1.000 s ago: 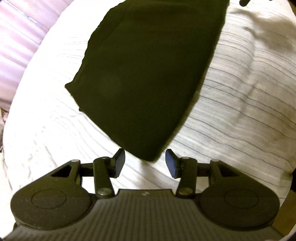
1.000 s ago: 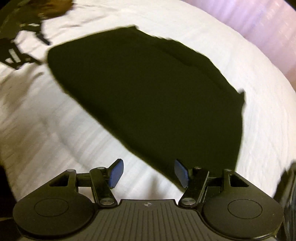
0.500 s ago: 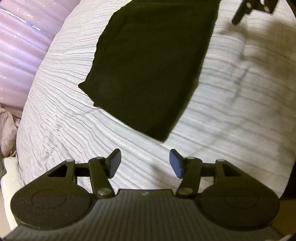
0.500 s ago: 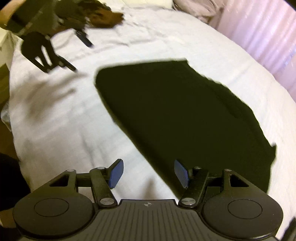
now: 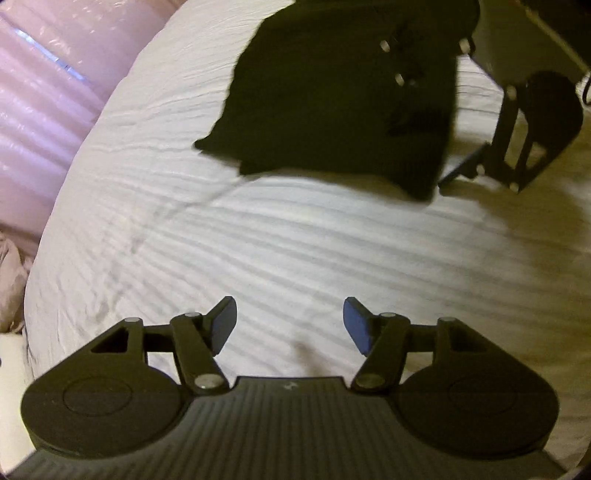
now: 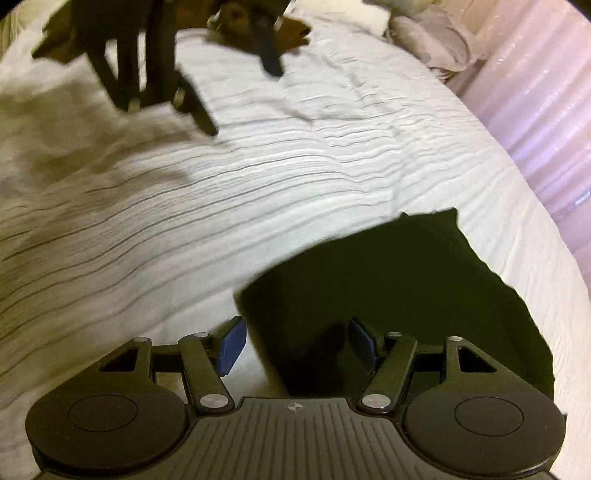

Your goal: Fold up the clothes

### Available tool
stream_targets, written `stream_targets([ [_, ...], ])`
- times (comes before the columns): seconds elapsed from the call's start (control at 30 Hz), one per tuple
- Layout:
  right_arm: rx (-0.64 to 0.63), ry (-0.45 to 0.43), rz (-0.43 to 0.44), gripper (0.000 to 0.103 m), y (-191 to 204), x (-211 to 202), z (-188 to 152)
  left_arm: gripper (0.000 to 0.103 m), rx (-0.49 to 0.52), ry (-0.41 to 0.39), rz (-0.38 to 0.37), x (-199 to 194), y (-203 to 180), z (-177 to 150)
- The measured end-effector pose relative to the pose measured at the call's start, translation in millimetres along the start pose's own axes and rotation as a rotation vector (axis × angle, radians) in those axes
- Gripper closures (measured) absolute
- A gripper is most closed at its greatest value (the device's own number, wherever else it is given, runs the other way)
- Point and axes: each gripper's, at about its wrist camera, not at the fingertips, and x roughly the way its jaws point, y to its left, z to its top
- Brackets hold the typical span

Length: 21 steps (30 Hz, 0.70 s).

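A black folded garment (image 5: 332,103) lies flat on the white ribbed bedspread (image 5: 258,240), far ahead of my left gripper (image 5: 290,325). That gripper's jaws are opening, with only bare bedspread between them. In the right wrist view the garment (image 6: 399,295) fills the lower right. My right gripper (image 6: 297,343) hangs open just over its near-left corner; the dark cloth shows between the blue pads (image 6: 231,345), which do not press on it. The right gripper's frame (image 5: 532,122) shows at the garment's right edge. The left gripper (image 6: 155,74) is a blurred shape at top left.
Pink curtain folds (image 5: 55,92) run along one side of the bed (image 6: 535,110). Pale crumpled fabric (image 6: 436,37) lies at the far corner, also at the left edge (image 5: 11,280). A blurred brown shape (image 6: 291,29) sits behind the left gripper. Wide bedspread lies between the grippers.
My left gripper has drawn back from the garment's corner and its jaws have widened. My right gripper has swung across the garment to one corner and now shows large in the left view.
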Motion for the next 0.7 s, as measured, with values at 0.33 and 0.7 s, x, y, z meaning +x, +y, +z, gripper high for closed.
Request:
stream_targets([
  [0.33,0.092,0.017,0.025,0.084,-40.6,5.8,19.4,0.034,0.071,-0.091,-0.02,14.7,-0.4,-1.2],
  [0.7,0.455,-0.052,0.017,0.089,-111.9,-45.1,20.3,0.017,0.405,-0.325,0.133,106.7,16.7,56.8],
])
